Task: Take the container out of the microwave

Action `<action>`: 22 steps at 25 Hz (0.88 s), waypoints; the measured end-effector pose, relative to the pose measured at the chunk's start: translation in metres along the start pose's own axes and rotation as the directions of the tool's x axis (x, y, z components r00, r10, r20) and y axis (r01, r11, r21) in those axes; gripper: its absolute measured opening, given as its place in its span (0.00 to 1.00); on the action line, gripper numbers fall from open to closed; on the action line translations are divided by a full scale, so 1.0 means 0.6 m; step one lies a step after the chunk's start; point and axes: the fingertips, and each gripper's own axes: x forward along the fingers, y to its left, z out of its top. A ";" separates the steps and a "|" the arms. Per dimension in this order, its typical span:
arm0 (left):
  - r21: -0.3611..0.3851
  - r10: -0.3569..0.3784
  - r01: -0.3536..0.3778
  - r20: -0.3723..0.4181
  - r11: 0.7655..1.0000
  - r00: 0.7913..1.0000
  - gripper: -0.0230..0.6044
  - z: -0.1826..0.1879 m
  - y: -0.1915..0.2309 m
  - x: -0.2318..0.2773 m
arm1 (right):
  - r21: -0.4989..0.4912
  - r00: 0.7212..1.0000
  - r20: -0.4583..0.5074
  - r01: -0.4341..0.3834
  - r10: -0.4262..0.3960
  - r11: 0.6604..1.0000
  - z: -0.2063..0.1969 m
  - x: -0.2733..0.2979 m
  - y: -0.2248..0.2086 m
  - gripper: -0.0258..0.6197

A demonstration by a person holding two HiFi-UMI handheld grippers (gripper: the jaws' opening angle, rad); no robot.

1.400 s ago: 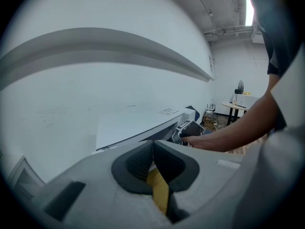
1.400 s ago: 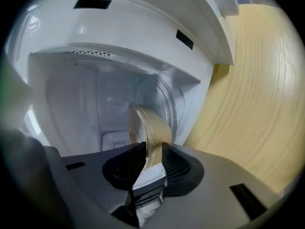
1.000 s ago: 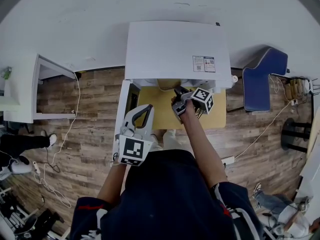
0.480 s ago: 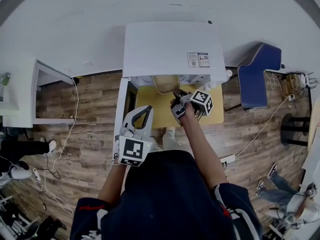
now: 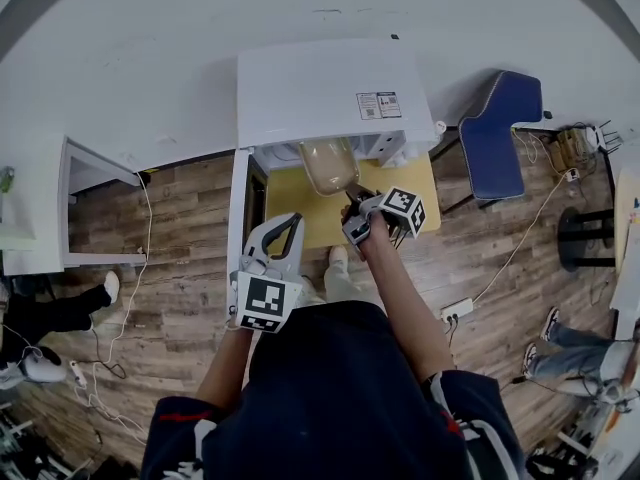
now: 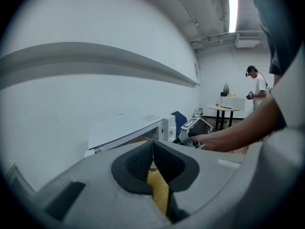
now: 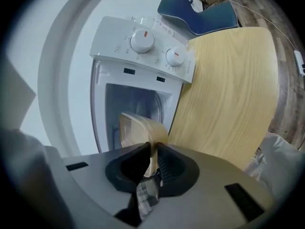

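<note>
The white microwave [image 5: 320,98] stands on a yellow table [image 5: 290,203] with its door [image 5: 240,208] swung open to the left. A translucent beige container [image 5: 330,165] hangs in front of the microwave's opening, above the table. My right gripper [image 5: 352,200] is shut on its near rim. In the right gripper view the pads [image 7: 162,159] pinch that rim, and the container [image 7: 138,128] tilts up before the cavity of the microwave [image 7: 143,42]. My left gripper [image 5: 291,220] hovers shut and empty beside the door. In the left gripper view its jaws [image 6: 152,149] touch each other.
A blue chair [image 5: 500,133] stands right of the table. A white cabinet [image 5: 60,208] is at the left. Cables and a power strip [image 5: 455,318] lie on the wood floor. Another person [image 6: 257,85] stands by a round table [image 6: 226,109] far off.
The container has come out from under the microwave's top toward me, held by the right gripper, which pulled back and rose a little. The left gripper has drifted slightly.
</note>
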 end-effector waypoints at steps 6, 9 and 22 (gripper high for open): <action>0.016 -0.053 0.053 0.033 0.998 0.998 0.06 -0.001 -0.033 -0.023 | -0.003 0.999 0.048 -0.010 0.010 1.000 -0.022 -0.054 -0.015 0.11; 0.014 -0.075 0.074 0.044 0.997 0.996 0.06 -0.007 -0.048 -0.035 | -0.007 0.998 0.061 -0.014 0.015 1.000 -0.035 -0.078 -0.019 0.11; 0.007 -0.096 0.096 0.077 0.995 0.992 0.06 -0.013 -0.083 -0.058 | -0.065 0.998 0.041 -0.035 0.038 0.997 -0.074 -0.157 -0.021 0.11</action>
